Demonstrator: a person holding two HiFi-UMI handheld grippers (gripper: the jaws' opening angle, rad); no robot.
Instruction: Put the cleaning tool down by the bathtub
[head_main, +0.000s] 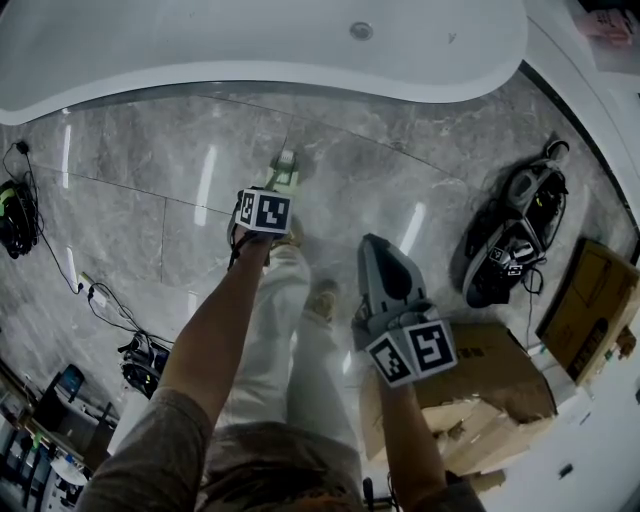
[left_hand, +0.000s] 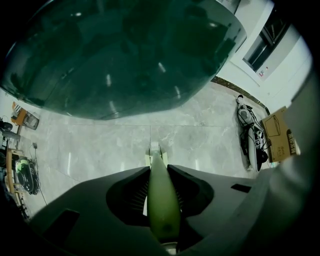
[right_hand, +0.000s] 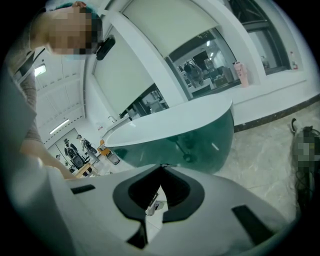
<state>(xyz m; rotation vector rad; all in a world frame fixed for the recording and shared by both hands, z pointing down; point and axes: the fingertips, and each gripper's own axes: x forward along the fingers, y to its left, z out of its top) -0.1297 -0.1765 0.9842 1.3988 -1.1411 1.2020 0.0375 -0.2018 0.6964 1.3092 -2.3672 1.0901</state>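
The white bathtub (head_main: 250, 50) runs across the top of the head view, over grey marble floor. My left gripper (head_main: 268, 216) points straight down a short way in front of the tub and is shut on the pale green handle of the cleaning tool (head_main: 284, 170). In the left gripper view the handle (left_hand: 161, 195) stands between the dark jaws, and its white head (left_hand: 154, 147) rests on the floor near the tub's dark side (left_hand: 115, 60). My right gripper (head_main: 376, 243) hangs to the right, shut with nothing in it; its tips meet (right_hand: 161, 167) in front of the tub (right_hand: 170, 135).
Cardboard boxes (head_main: 480, 385) lie at the lower right, and a flat carton (head_main: 585, 300) leans further right. Black gear with straps (head_main: 512, 240) sits on the floor at the right. Cables (head_main: 100, 297) and dark devices (head_main: 16, 215) lie at the left. The person's legs (head_main: 285, 330) stand below the grippers.
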